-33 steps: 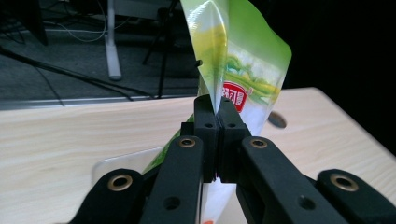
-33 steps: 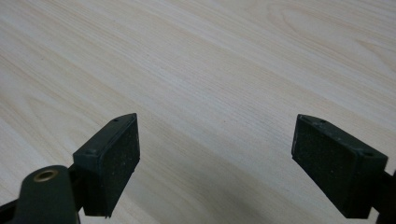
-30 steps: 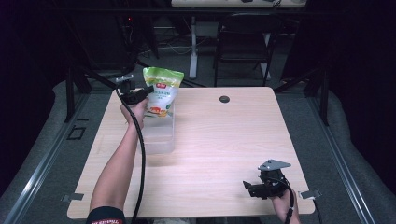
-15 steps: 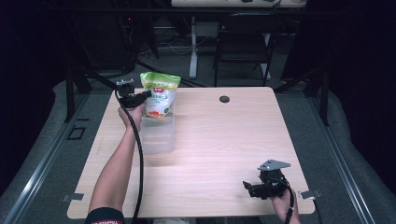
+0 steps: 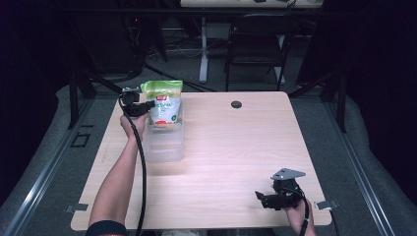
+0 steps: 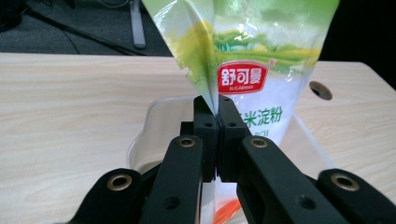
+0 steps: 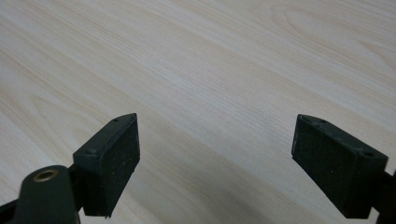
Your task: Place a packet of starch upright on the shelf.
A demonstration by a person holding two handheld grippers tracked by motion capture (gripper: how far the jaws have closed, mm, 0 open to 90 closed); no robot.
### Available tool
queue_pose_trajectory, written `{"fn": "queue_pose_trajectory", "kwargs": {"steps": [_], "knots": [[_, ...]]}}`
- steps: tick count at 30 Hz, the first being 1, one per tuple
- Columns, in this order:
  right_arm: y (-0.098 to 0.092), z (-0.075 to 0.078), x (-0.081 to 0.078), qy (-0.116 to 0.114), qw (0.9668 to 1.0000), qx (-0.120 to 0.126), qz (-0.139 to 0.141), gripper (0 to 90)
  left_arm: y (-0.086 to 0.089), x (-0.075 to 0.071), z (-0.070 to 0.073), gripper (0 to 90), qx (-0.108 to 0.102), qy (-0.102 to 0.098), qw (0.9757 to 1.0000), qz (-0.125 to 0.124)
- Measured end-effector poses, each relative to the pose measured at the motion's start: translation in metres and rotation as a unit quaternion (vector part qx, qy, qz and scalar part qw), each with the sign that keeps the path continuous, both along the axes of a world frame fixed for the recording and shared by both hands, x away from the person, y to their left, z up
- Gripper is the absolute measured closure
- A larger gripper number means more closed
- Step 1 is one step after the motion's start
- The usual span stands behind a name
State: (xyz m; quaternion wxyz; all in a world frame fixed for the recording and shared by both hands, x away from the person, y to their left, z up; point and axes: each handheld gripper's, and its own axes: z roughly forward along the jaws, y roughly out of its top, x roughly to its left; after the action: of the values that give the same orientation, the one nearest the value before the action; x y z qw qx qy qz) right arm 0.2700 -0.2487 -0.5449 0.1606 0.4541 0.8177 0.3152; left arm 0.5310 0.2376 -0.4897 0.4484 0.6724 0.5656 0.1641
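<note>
A green-and-white pouch of starch with a red label stands upright over the far end of a clear plastic bin on the table's left side. My left gripper is shut on the pouch's left edge; in the left gripper view the jaws pinch the pouch at my left gripper, with the bin's rim below. My right gripper rests near the table's front right edge. In the right gripper view my right gripper stands open over bare wood.
A small black round cap sits at the back middle of the wooden table. A dark chair and a desk leg stand beyond the far edge. Grey floor surrounds the table.
The left gripper has carried the pouch a little away from me and higher over the bin's far end. The right gripper has stayed in place.
</note>
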Motion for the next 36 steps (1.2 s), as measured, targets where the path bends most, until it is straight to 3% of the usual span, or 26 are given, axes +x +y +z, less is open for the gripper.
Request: {"fn": "queue_pose_trajectory", "kwargs": {"steps": [3,8,10,12,13,14,16,17,20,22,30,32,36], "knots": [[0.001,0.0,0.0,0.0,1.0,-0.003,0.002,14.8,0.003,0.001,-0.001,89.0,0.003,0.007,1.0,0.002],[0.0,0.0,0.0,0.0,1.0,-0.004,0.003,14.8,0.005,0.004,0.001,87.9,0.007,0.015,0.9998,-0.014],[0.0,-0.001,0.0,0.001,1.0,0.0,0.002,14.8,0.005,0.004,0.002,84.0,0.017,0.018,0.9996,-0.013],[-0.001,0.0,0.0,-0.001,1.0,-0.001,0.0,14.8,0.006,0.004,0.002,75.7,0.012,0.017,0.9995,-0.024],[-0.001,0.0,0.0,-0.002,1.0,-0.003,0.0,14.8,0.006,0.003,0.003,75.7,0.015,0.016,0.9995,-0.024],[-0.001,0.0,0.0,-0.004,1.0,-0.001,-0.002,14.8,0.005,0.002,0.006,63.2,0.021,0.014,0.9993,-0.026],[-0.001,0.0,0.0,-0.003,1.0,-0.001,-0.001,14.8,0.004,0.001,0.009,58.1,0.023,0.012,0.9995,-0.02],[0.0,0.0,0.0,-0.002,1.0,-0.001,-0.001,14.8,0.003,0.0,0.011,50.8,0.029,0.009,0.9993,-0.02],[0.001,0.0,0.0,-0.001,1.0,-0.003,0.005,14.8,-0.001,-0.004,0.023,34.3,0.068,0.005,0.9972,-0.03],[0.001,0.0,0.0,-0.001,1.0,-0.003,0.005,14.8,-0.002,-0.008,0.029,27.8,0.077,0.002,0.9964,-0.034],[0.001,0.0,0.0,-0.003,1.0,-0.002,0.003,14.8,-0.006,-0.034,0.055,15.8,0.113,-0.01,0.9925,-0.045],[0.001,0.0,0.0,-0.003,1.0,-0.003,0.003,14.8,-0.008,-0.047,0.061,15.2,0.111,-0.005,0.9924,-0.053],[0.001,0.0,-0.001,-0.002,1.0,-0.003,0.001,14.8,-0.01,-0.077,0.069,11.1,0.121,-0.005,0.9894,-0.08]]}}
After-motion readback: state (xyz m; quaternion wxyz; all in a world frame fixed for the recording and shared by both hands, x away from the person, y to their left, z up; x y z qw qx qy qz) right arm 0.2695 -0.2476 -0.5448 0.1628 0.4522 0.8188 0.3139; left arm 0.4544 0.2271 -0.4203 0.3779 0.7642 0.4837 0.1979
